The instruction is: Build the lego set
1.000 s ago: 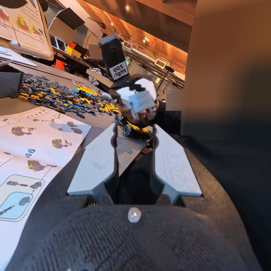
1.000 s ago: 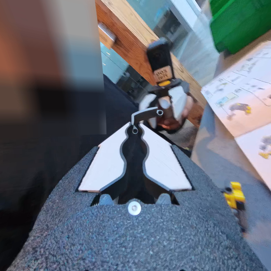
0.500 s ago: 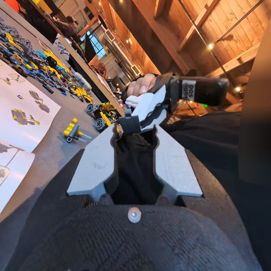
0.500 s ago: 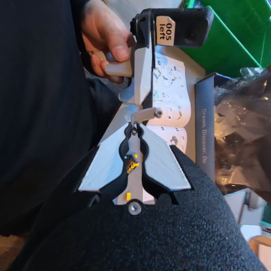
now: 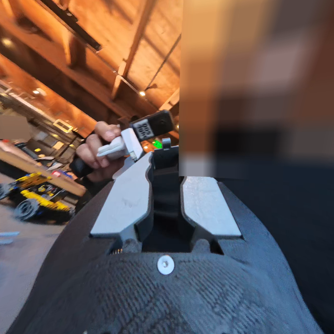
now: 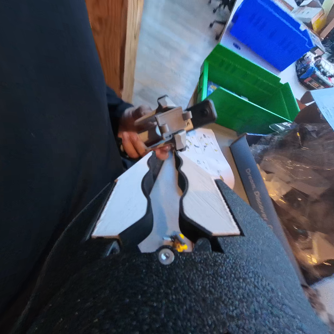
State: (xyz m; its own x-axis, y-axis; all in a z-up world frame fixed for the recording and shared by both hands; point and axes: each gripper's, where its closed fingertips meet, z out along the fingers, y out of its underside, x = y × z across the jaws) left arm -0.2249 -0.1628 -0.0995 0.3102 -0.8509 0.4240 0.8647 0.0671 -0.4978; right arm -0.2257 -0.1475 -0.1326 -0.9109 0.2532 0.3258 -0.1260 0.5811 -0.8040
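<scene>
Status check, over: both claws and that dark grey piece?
Left claw closed on the dark grey piece. Right claw open, empty, tips close to the left claw. Yellow wheeled model on the table, well aside.

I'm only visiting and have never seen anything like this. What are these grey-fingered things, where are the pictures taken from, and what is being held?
There is no robot here. A person holds a hand-operated gripper in each hand, and each one carries a camera looking forward along its two fingers.

One picture comes from the left gripper. Its fingers are closed on a dark grey building-toy piece. The other gripper shows farther off in that picture, in the person's right hand.

The other picture comes from the right gripper, whose fingers stand apart with nothing visibly between them.

On the table stands a yellow and black toy vehicle. The right view also shows an open instruction booklet, a small yellow piece and a green bin.

The blurred blocks were added afterwards for privacy.
</scene>
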